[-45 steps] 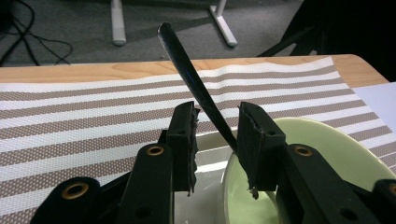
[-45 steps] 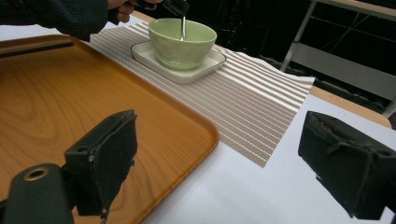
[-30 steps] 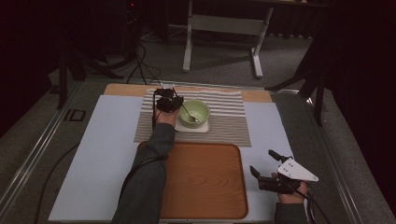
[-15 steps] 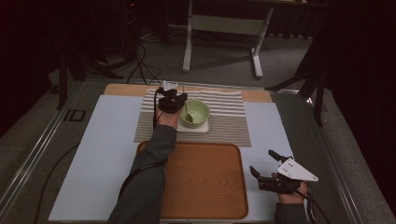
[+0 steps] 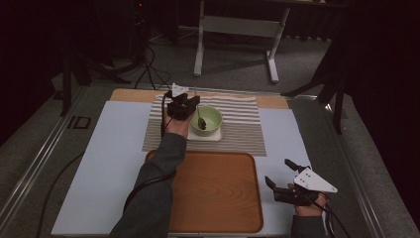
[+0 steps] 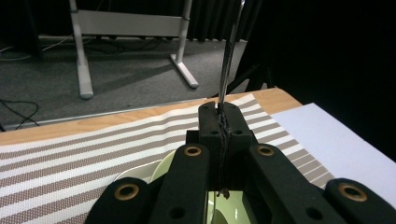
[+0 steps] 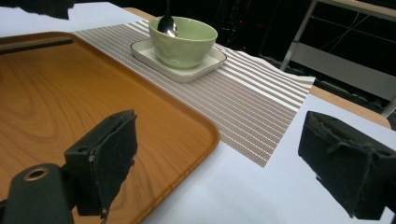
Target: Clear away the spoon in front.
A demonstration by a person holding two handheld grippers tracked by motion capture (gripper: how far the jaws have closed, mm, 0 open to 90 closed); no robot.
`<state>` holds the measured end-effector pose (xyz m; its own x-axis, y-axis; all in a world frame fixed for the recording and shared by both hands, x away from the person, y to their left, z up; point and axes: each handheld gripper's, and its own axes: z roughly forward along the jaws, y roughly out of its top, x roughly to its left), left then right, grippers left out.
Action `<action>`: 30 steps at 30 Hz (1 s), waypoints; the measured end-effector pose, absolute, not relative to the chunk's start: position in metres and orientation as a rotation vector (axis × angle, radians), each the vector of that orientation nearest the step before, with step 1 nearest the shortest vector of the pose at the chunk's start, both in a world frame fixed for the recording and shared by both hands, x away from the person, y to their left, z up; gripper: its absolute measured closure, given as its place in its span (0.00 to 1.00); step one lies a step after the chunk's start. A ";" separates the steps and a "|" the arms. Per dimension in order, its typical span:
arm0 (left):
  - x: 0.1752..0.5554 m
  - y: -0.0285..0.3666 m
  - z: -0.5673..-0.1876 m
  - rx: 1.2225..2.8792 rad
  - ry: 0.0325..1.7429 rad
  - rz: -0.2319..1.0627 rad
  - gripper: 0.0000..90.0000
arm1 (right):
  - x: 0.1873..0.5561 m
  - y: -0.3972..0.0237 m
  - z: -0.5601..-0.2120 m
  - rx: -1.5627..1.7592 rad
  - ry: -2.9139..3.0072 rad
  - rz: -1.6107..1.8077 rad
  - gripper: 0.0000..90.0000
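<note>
My left gripper (image 5: 193,102) is shut on the thin metal handle of a spoon (image 5: 198,110), which rises straight up between its closed pads (image 6: 219,119). The spoon (image 6: 229,51) hangs nearly upright, its scoop (image 7: 167,24) at the rim of a pale green bowl (image 5: 209,122). The bowl (image 7: 184,41) stands on a white square plate (image 7: 205,63) on a striped placemat (image 5: 242,119). My right gripper (image 5: 277,171) rests at the table's front right, beside the wooden tray (image 5: 213,193). It is open, and its pads (image 7: 107,154) have nothing between them.
The placemat lies on a pale blue sheet (image 5: 109,148) that covers the table. The wooden tray (image 7: 70,93) sits bare in front of the bowl. A wooden strip (image 5: 133,94) runs along the far edge, and beyond it a grey stand (image 5: 237,27) is on the floor.
The left gripper has risen a little with the spoon. The spoon, which lay slanted in the bowl, now hangs nearly upright. The right gripper has kept still.
</note>
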<state>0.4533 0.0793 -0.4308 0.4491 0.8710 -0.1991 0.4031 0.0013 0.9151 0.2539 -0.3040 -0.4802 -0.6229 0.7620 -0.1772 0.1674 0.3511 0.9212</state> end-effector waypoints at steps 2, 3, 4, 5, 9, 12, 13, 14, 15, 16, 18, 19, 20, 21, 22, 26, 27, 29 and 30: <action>0.450 0.081 -0.427 1.597 1.126 0.539 1.00 | 0.254 -0.304 -0.480 0.806 2.012 1.271 0.12; 0.450 0.081 -0.427 1.597 1.126 0.539 1.00 | 0.254 -0.304 -0.480 0.806 2.012 1.271 0.12; 0.447 0.083 -0.425 1.595 1.118 0.541 1.00 | 0.254 -0.304 -0.480 0.807 2.011 1.271 0.12; 0.446 0.084 -0.423 1.592 1.113 0.545 1.00 | 0.254 -0.304 -0.480 0.809 2.012 1.269 0.12; 0.440 0.087 -0.418 1.590 1.104 0.551 1.00 | 0.254 -0.304 -0.480 0.806 2.011 1.268 0.13; 0.436 0.090 -0.415 1.591 1.096 0.556 1.00 | 0.254 -0.304 -0.480 0.807 2.010 1.268 0.12; 0.434 0.091 -0.414 1.587 1.096 0.556 1.00 | 0.253 -0.304 -0.480 0.806 2.010 1.268 0.12; 0.432 0.092 -0.413 1.587 1.096 0.558 1.00 | 0.253 -0.304 -0.480 0.806 2.010 1.267 0.12; 0.429 0.093 -0.412 1.587 1.093 0.559 1.00 | 0.253 -0.304 -0.480 0.806 2.010 1.267 0.12; 0.427 0.094 -0.411 1.587 1.089 0.562 1.00 | 0.253 -0.304 -0.480 0.806 2.010 1.268 0.12; 0.423 0.095 -0.409 1.587 1.080 0.565 1.00 | 0.253 -0.304 -0.480 0.806 2.010 1.268 0.12; 0.419 0.096 -0.407 1.588 1.079 0.567 1.00 | 0.253 -0.304 -0.480 0.805 2.010 1.267 0.12; 0.418 0.097 -0.407 1.588 1.078 0.566 1.00 | 0.253 -0.304 -0.480 0.805 2.011 1.266 0.12; 0.414 0.098 -0.405 1.590 1.075 0.568 1.00 | 0.253 -0.304 -0.480 0.806 2.011 1.266 0.12; 0.414 0.098 -0.405 1.590 1.075 0.568 1.00 | 0.253 -0.304 -0.480 0.806 2.011 1.266 0.12; 0.402 0.101 -0.400 1.591 1.069 0.569 1.00 | 0.253 -0.304 -0.480 0.805 2.010 1.266 0.12; 0.402 0.101 -0.400 1.591 1.069 0.569 1.00 | 0.253 -0.304 -0.480 0.805 2.010 1.266 0.12; 0.396 0.103 -0.398 1.594 1.063 0.573 1.00 | 0.253 -0.304 -0.480 0.805 2.010 1.266 0.12; 0.396 0.103 -0.398 1.594 1.063 0.573 1.00 | 0.253 -0.304 -0.480 0.805 2.010 1.266 0.12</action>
<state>0.3956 0.1032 -0.3976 0.4835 0.8606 -0.1602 0.3393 -0.0155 0.9405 0.2529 -0.3039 -0.4800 -0.6200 0.7633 -0.1816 0.1658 0.3537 0.9206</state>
